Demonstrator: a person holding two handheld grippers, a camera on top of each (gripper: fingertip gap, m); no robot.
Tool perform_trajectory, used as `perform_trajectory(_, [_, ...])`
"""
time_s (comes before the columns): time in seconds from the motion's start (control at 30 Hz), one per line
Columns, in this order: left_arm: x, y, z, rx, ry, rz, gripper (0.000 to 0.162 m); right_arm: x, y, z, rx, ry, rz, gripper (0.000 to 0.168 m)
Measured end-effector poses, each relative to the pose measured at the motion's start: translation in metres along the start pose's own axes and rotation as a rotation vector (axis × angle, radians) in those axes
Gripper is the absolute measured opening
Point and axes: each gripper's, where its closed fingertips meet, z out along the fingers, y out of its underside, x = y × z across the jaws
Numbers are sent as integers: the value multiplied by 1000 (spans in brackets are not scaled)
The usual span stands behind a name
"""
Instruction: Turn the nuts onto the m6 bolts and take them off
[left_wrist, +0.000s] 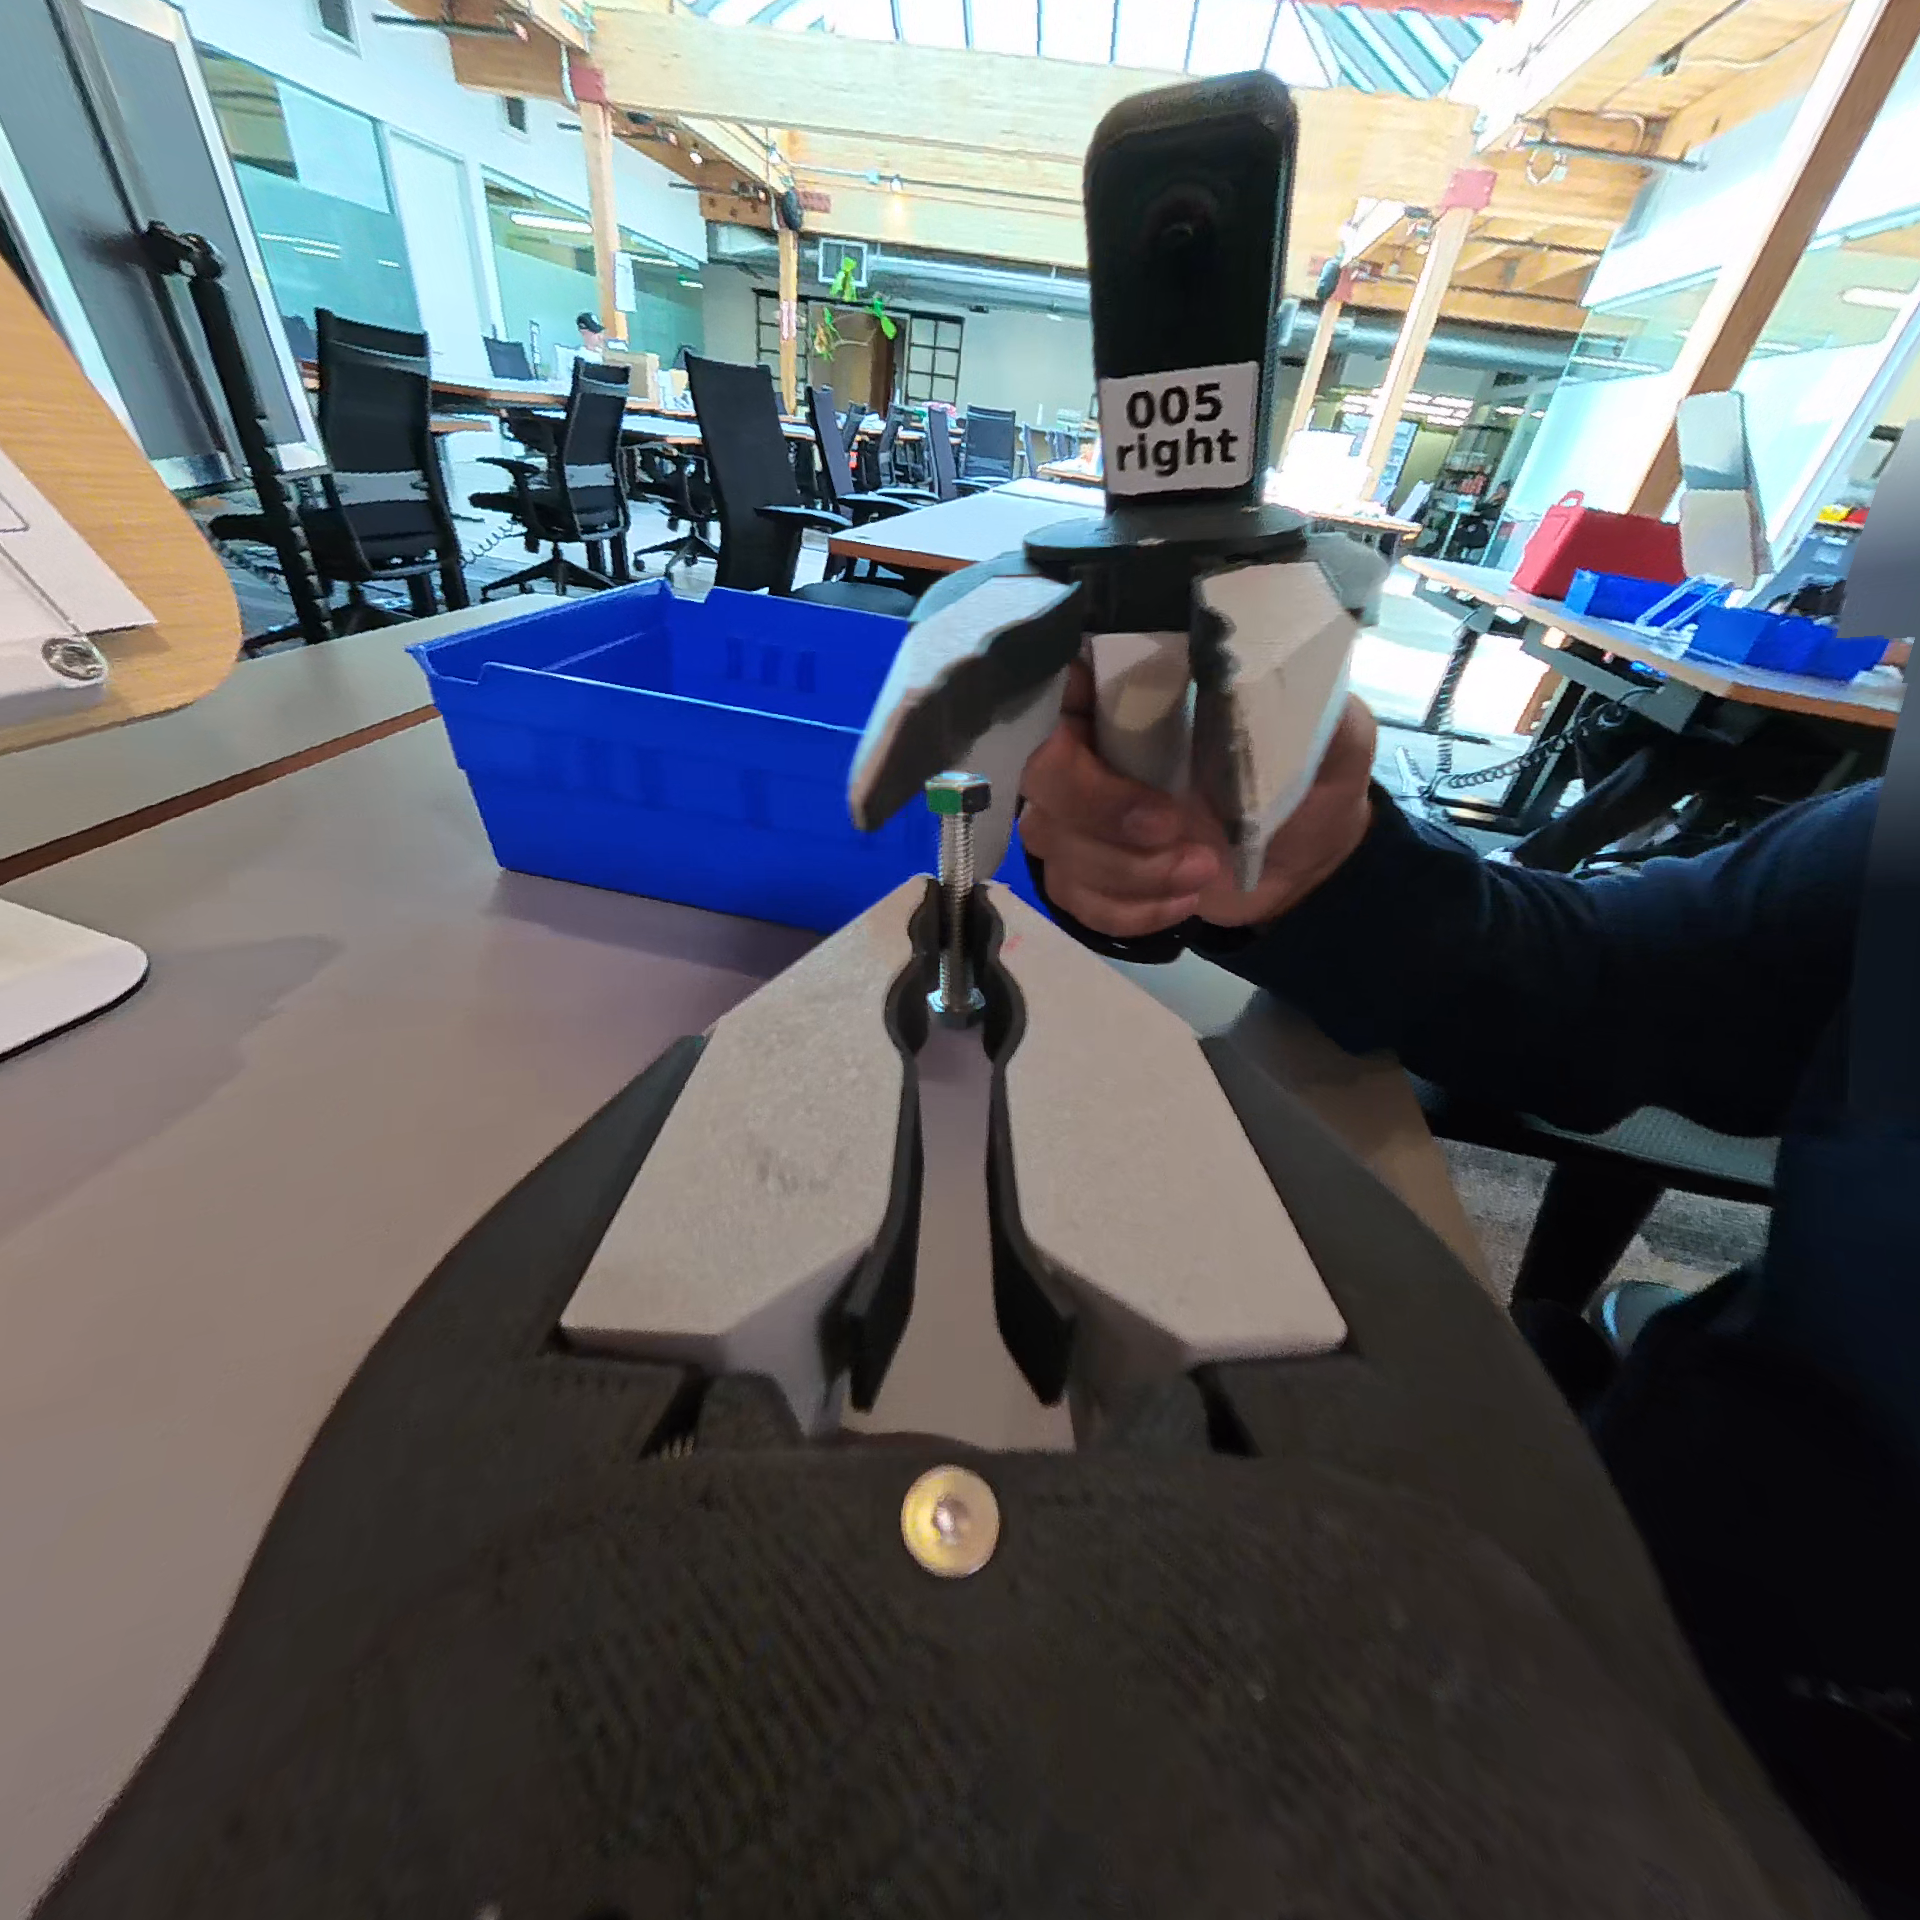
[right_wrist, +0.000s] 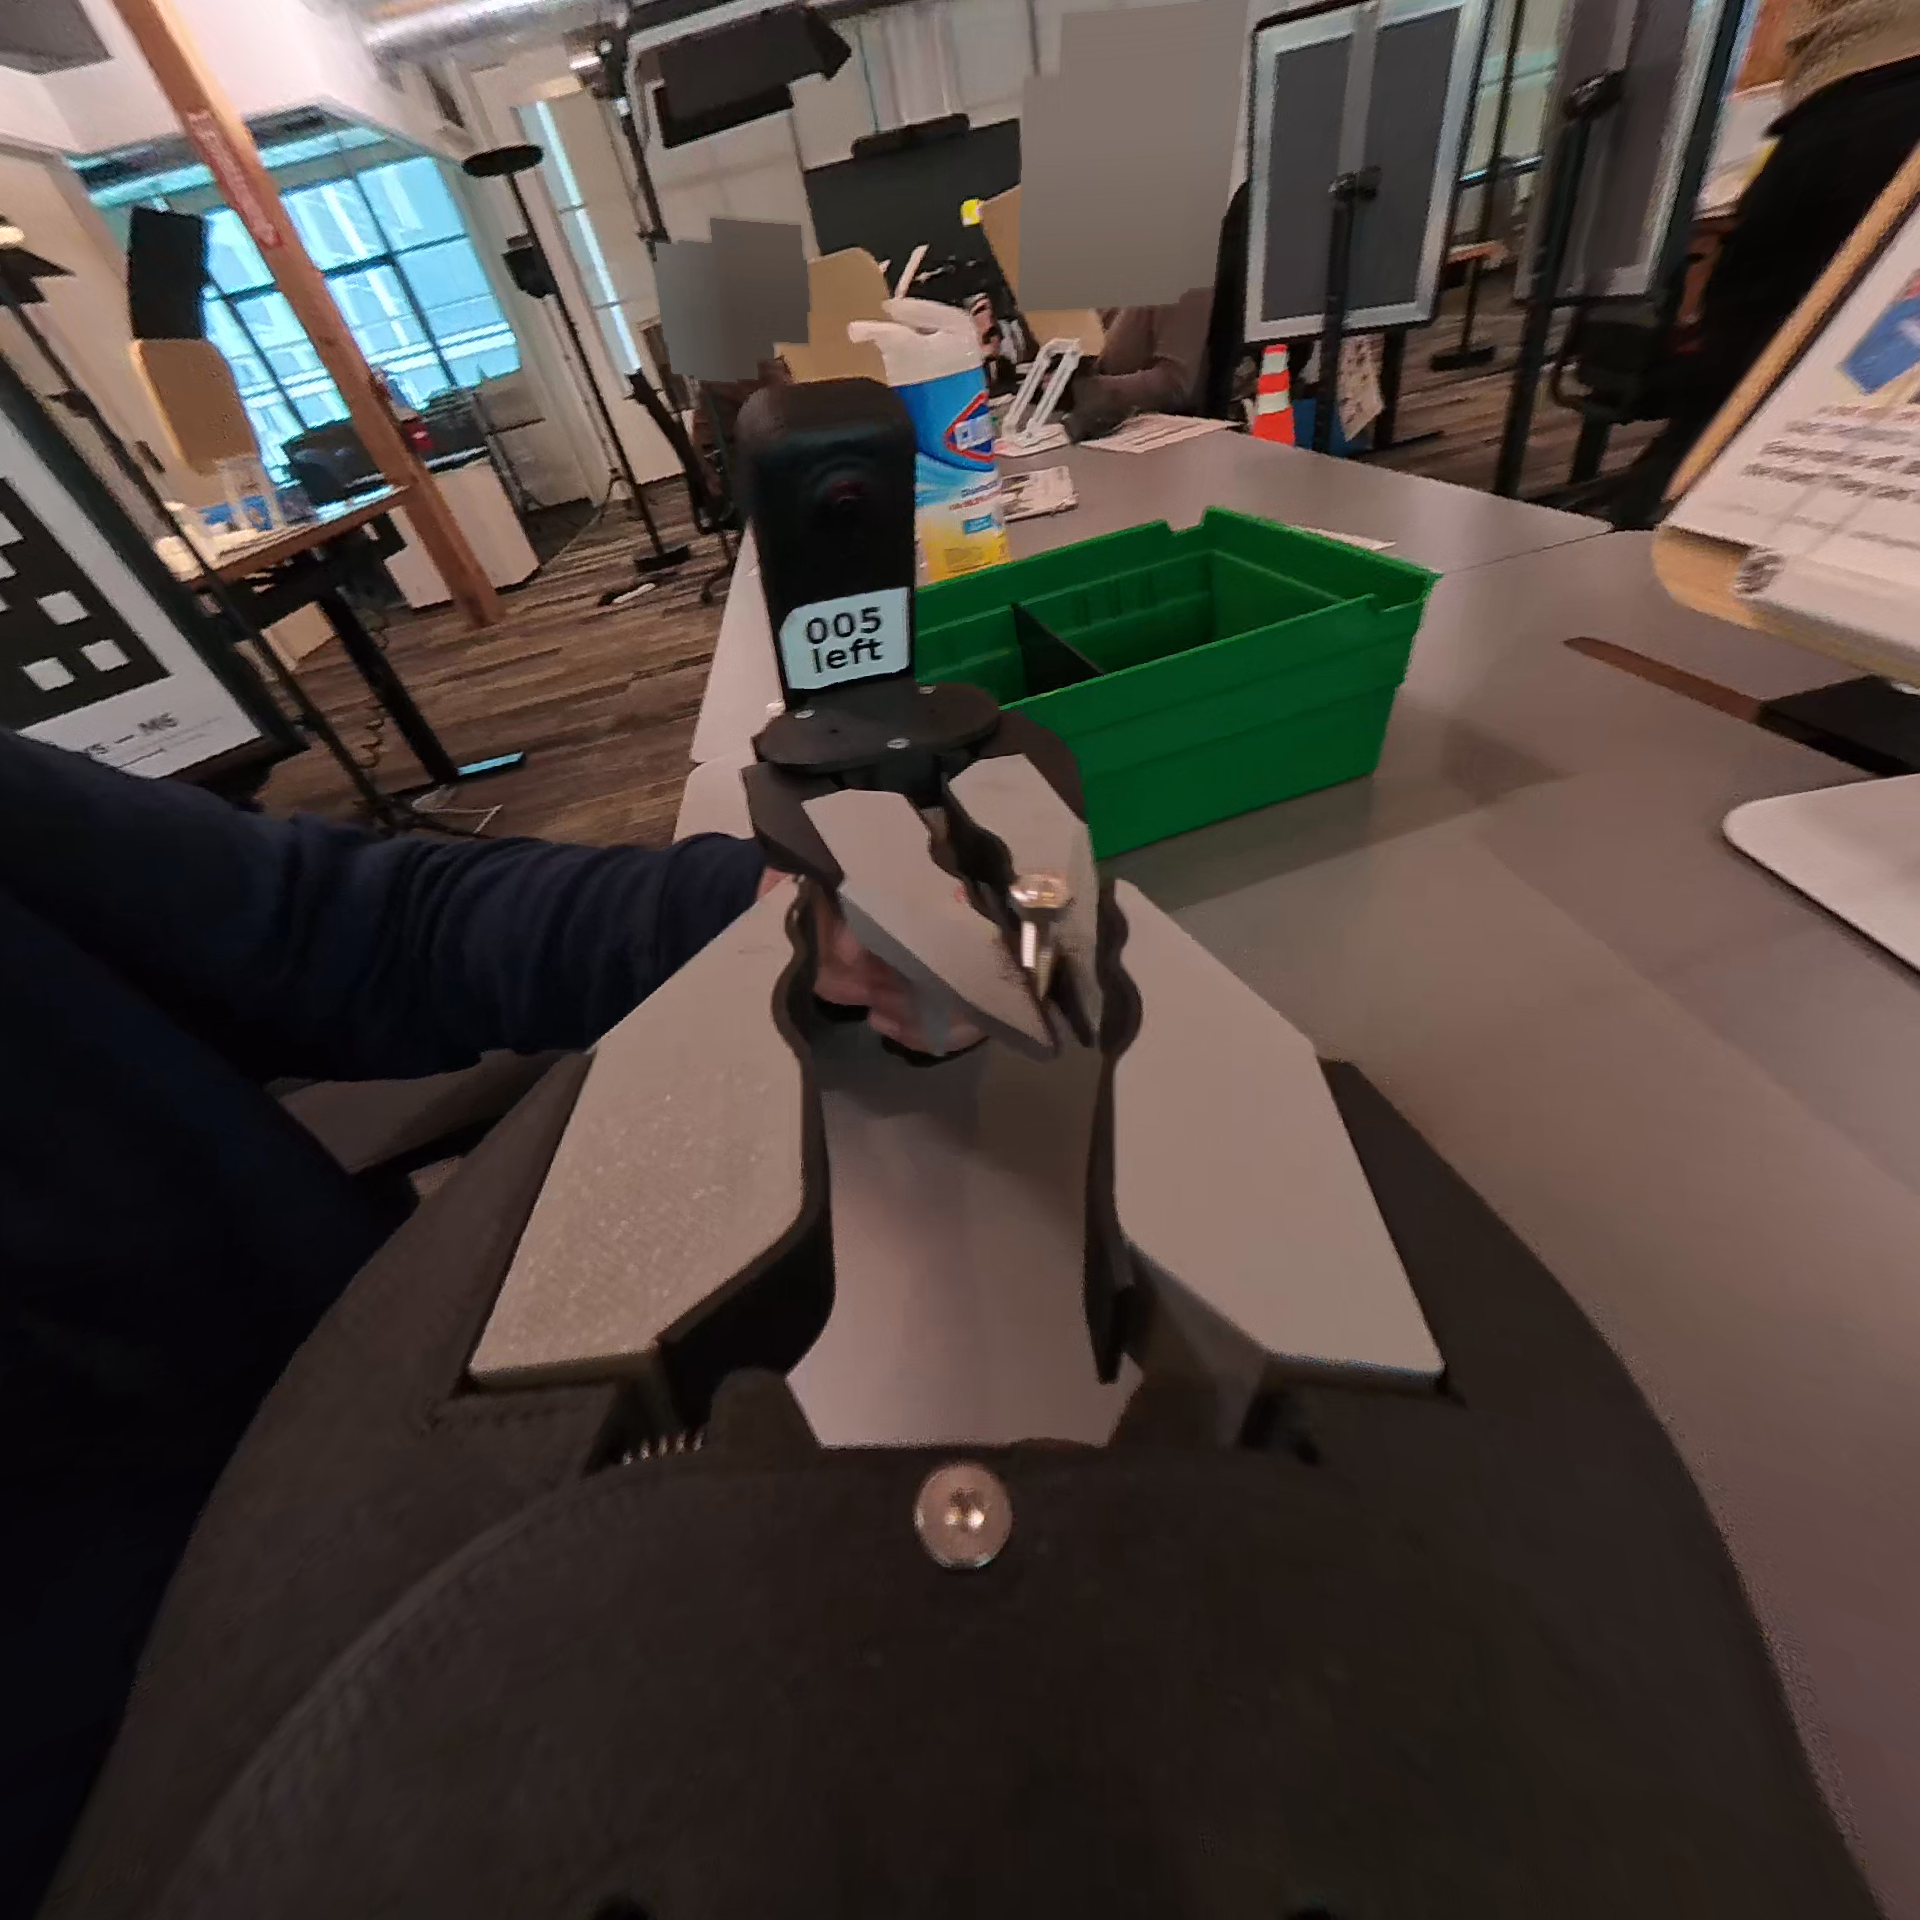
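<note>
In the left wrist view my left gripper (left_wrist: 958, 914) is shut on a steel bolt (left_wrist: 956, 883) that stands upright, head up with a green mark. A hex nut (left_wrist: 956, 1003) sits low on the thread, in the notch between the fingers. My right gripper (left_wrist: 1060, 842) faces it, open, with one finger (left_wrist: 935, 717) just beside the bolt head. In the right wrist view my right gripper (right_wrist: 956, 935) is open and empty, its fingers either side of the left gripper (right_wrist: 1055, 1029), which holds the bolt (right_wrist: 1037, 920) tilted. The nut is hidden there.
A blue bin (left_wrist: 644, 748) stands on the grey table (left_wrist: 312, 1039) behind the bolt. A green divided bin (right_wrist: 1195, 675) and a wipes canister (right_wrist: 945, 457) stand beyond the left gripper. A sign stand with a white base (right_wrist: 1829, 852) is at the side. Left and right tips are no more than a few centimetres apart. About 35 cm separates my right fingertips from the white base (right_wrist: 1829, 852).
</note>
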Motion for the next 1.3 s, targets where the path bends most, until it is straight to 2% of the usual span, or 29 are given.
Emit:
perform_trajectory(0.1, [-16,1,-3,-5,-94,5,2,2,2,-1,-19,27,-28,51])
perform_trajectory(0.13, [-27,0,-7,1,-145,-12,2,-4,0,-3,-8,-12,-38,29])
perform_trajectory(0.17, [-35,1,-10,-3,-181,-29,2,-7,-5,-6,23,-35,-28,26])
perform_trajectory(0.23, [-38,3,-11,-14,-189,-33,2,-1,-8,-7,44,-13,-7,35])
perform_trajectory(0.3, [-26,4,-5,-13,-132,-28,2,9,-4,-6,24,41,11,49])
perform_trajectory(0.37, [-14,9,2,-40,-82,1,2,14,-1,-4,19,63,30,51])
perform_trajectory(0.47, [-8,9,5,-42,-67,18,2,5,4,0,-5,-8,62,50])
perform_trajectory(0.5, [-16,10,3,-48,-105,14,2,5,4,0,-9,-10,73,59])
perform_trajectory(0.53, [-28,9,-1,-39,-174,9,2,5,4,-2,-13,-14,67,46])
perform_trajectory(0.57, [-43,8,-7,-31,-249,-7,2,-6,1,-5,8,-89,60,10])
perform_trajectory(0.63, [-55,8,-15,-31,-294,-29,2,-5,-9,-9,71,-96,97,27])
perform_trajectory(0.7, [-51,5,-14,-14,-278,-16,2,4,-6,-8,55,-52,108,43])
perform_trajectory(0.83, [-33,11,-3,-53,-203,32,2,9,-2,-5,33,-9,96,43])
perform_trajectory(1.03, [-17,11,3,-60,-138,68,2,25,7,-3,5,77,134,33])
perform_trajectory(1.13, [-14,9,4,-51,-123,70,2,29,7,-4,11,97,138,8])
perform_trajectory(1.3, [-15,14,6,-73,-132,66,2,31,11,-2,-17,132,112,6])
